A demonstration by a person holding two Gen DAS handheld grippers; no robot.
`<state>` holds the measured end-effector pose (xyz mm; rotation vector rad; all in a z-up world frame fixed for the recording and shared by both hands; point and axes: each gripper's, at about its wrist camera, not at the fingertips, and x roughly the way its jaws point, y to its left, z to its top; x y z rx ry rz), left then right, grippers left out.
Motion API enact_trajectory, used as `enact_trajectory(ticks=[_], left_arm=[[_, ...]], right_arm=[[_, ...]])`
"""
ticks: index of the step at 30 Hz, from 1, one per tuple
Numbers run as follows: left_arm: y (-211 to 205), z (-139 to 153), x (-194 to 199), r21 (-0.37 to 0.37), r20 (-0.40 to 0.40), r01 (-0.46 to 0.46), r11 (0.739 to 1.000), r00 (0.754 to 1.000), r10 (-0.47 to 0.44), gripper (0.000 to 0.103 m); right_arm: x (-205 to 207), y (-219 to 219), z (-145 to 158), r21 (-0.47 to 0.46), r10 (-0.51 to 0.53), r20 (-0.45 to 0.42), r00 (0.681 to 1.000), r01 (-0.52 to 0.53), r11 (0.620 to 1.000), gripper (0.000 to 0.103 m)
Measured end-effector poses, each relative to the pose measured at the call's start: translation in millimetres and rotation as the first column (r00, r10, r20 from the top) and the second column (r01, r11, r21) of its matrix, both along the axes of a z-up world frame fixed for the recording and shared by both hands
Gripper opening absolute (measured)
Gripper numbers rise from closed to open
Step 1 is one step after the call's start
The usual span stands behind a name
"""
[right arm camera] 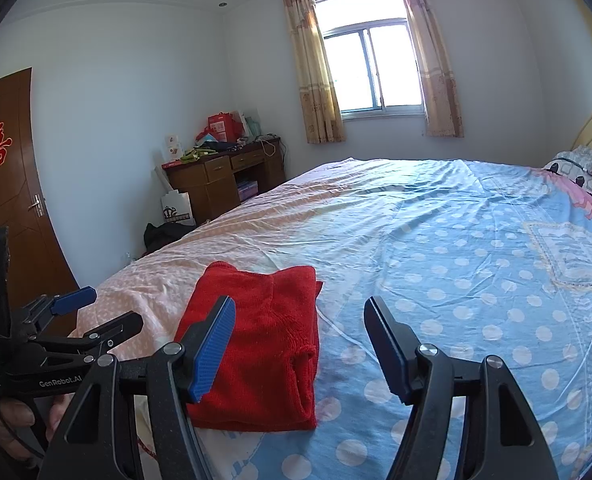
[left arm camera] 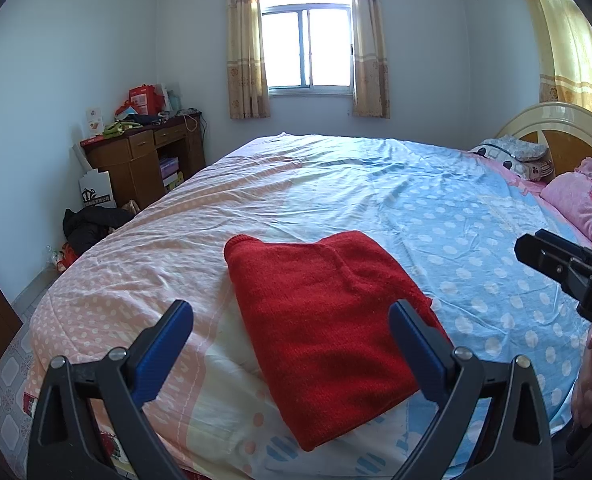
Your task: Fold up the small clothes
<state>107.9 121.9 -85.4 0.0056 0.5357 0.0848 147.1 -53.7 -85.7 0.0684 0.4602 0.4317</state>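
A red knitted garment lies folded into a rectangle on the bed, near its front edge. It also shows in the right wrist view. My left gripper is open and empty, held just above the garment's near part with its blue-padded fingers spread wide. My right gripper is open and empty, hovering to the right of the garment over the blue sheet. In the left wrist view the right gripper's body is at the right edge. The left gripper is seen at the left of the right wrist view.
The bed has a pink and blue polka-dot sheet. Pillows and a pink quilt lie by the headboard at right. A wooden desk with clutter stands by the far-left wall, a dark bag on the floor. A brown door is at left.
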Motion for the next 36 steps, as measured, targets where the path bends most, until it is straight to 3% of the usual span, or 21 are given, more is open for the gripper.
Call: enact_trajectory(ticks=[9, 23, 36], left_arm=[[-0.8, 0.1, -0.5, -0.002, 0.000, 0.004, 1.000, 1.000, -0.004, 0.101], [-1.0, 16.6, -8.2, -0.017, 0.058, 0.005, 1.000, 0.998, -0.004, 0.103], [12.9, 16.5, -6.1, -0.028, 0.067, -0.056, 0.998, 0.996, 0.058, 0.103]], right_arm=[[-3.1, 0.2, -0.4, 0.004, -0.001, 0.013, 1.000, 0.001, 1.000, 0.068], [-23.6, -0.9, 15.5, 0.028, -0.011, 0.121, 0.993, 0.007, 1.000, 0.068], [-30.2, 4.0, 19.1, 0.018, 0.002, 0.136, 0.991, -0.005, 1.000, 0.068]])
